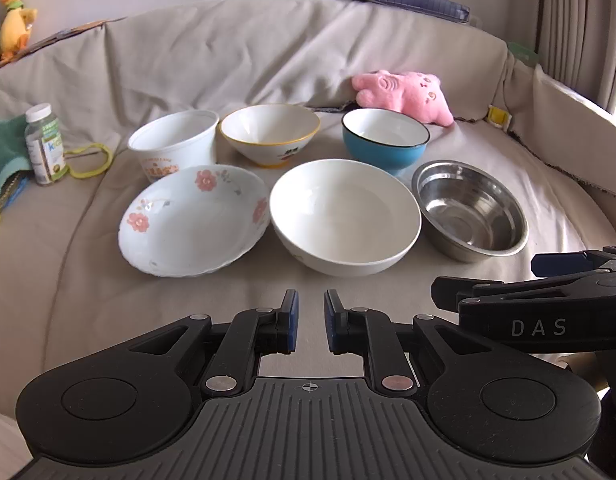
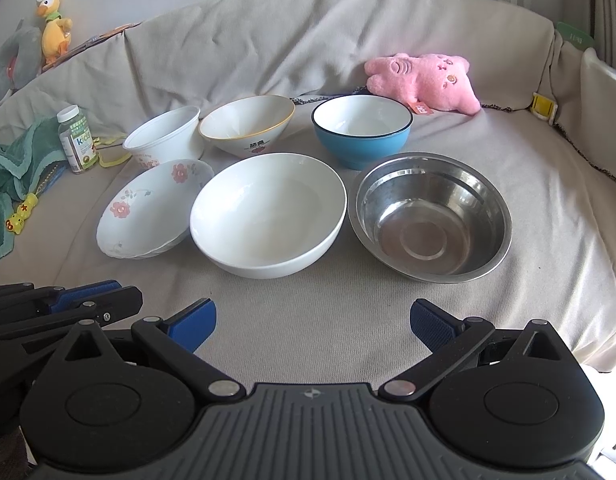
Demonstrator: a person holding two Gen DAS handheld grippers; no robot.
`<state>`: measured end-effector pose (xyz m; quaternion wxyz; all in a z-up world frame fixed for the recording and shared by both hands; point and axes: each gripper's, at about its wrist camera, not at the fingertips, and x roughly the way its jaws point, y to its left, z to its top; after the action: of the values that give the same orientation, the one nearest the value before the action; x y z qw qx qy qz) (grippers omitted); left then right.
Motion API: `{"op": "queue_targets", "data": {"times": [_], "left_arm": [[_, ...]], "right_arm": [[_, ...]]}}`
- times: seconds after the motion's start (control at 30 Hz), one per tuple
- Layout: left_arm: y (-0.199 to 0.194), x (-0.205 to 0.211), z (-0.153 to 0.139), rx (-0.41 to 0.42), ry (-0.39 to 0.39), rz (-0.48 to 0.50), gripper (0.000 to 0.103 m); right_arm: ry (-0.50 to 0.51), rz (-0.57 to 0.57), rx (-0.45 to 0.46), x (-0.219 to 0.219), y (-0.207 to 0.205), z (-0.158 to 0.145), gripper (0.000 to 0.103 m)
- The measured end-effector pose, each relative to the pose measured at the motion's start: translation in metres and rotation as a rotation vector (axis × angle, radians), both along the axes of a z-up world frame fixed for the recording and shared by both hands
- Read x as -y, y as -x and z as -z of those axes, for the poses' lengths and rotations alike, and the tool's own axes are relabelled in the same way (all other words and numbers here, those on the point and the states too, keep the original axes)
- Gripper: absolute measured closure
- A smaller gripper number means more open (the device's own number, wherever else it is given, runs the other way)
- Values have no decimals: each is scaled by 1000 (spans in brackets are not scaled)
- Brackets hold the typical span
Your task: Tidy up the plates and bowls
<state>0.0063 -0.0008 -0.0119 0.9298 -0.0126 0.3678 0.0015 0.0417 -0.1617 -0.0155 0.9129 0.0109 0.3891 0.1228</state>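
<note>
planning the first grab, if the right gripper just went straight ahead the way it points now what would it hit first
Probably the large plain white bowl: it sits nearly dead ahead of the open right gripper, with only bare sofa cover between. Depth is hard to judge, so the downward-tilted fingers could meet the cover first.

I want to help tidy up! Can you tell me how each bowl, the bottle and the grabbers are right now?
Flowered plate: upright, empty.
Big white bowl: upright, empty.
Steel bowl: upright, empty.
White cup-bowl: upright, empty.
Yellow-rimmed bowl: upright, empty.
Blue bowl: upright, empty.
Bottle: standing, cap on.
Left gripper: jaws nearly together, holding nothing.
Right gripper: jaws wide open, holding nothing.
</note>
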Motion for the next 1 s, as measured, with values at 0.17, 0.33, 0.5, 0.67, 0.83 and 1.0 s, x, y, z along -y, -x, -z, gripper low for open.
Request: {"op": "queue_targets", "data": {"times": [0.17,0.33,0.5,0.67,0.83,1.0], "left_arm": [[-1,-2,1,5,4,4,86],[-6,-8,2,16,21,6,86],[-35,-37,6,23,120,61,85],[-93,-99,26,-83,342,112,84],[-136,-153,21,-51,387,101,84],[-144,-203,23,-19,475,14,84]], "right_arm": [[1,0,-1,-1,0,1,0],[-4,3,-5,-5,-6,4,0],[-8,27,15,-11,-21,4,0],[-82,30,72,-19,-41,-3,0],[-112,31,70,-40,-70,-6,0],[-116,47,44,-63,-89,-10,0]]}}
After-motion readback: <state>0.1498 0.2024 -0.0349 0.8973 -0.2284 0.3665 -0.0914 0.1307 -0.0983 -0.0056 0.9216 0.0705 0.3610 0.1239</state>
